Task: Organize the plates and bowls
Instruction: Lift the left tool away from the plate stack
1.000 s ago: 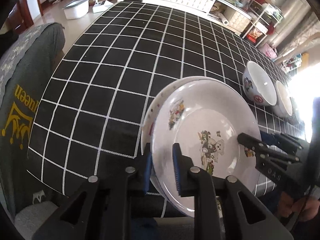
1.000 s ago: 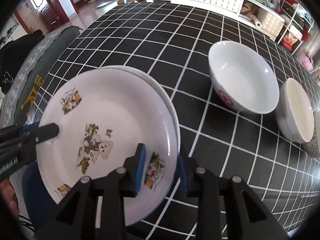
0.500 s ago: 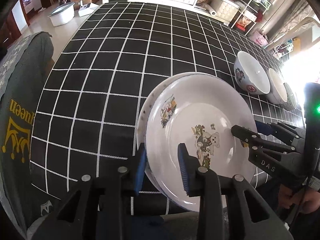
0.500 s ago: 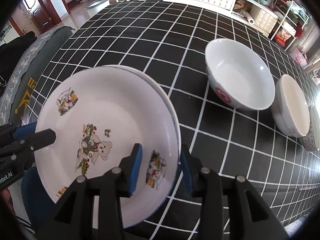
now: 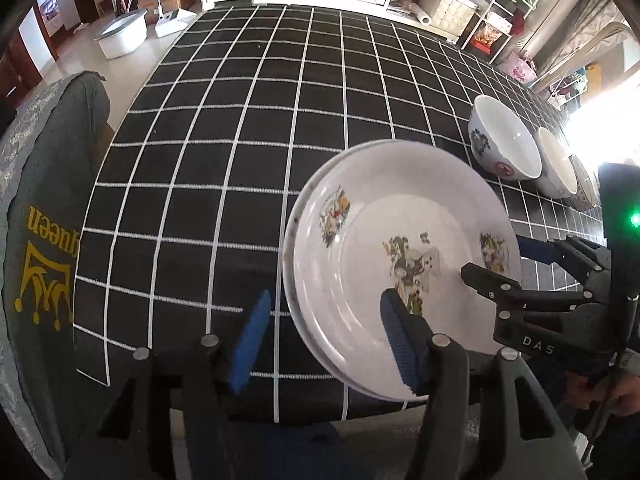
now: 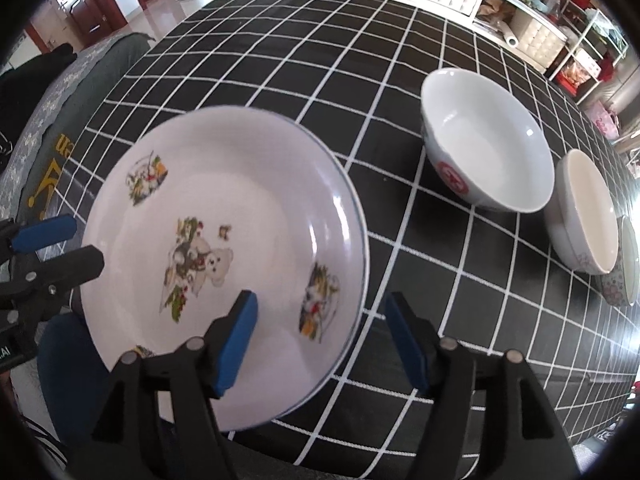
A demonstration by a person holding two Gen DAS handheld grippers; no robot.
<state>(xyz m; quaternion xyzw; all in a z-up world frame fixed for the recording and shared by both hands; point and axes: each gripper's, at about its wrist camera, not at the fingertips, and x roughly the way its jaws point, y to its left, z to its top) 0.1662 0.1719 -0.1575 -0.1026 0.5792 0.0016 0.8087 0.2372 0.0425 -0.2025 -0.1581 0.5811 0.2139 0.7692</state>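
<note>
Both my grippers letting go of the bear plate, now stacked on a second plate

Nearest me, my left gripper (image 5: pixel 324 332) is opening, its blue pads straddling the near-left rim of the bear plate (image 5: pixel 400 264) without pressing it; my right gripper (image 6: pixel 320 336) is opening too, its pads either side of the near-right rim, clear of it. I judge the plate was carried by opposite edges to keep it level, and it now sits on the lower plate (image 5: pixel 294 216) at the near edge of the checked tablecloth (image 5: pixel 240 120). Farther right stand the large bowl (image 6: pixel 484 140), then the smaller bowl (image 6: pixel 584 216), side by side and not yet nested
</note>
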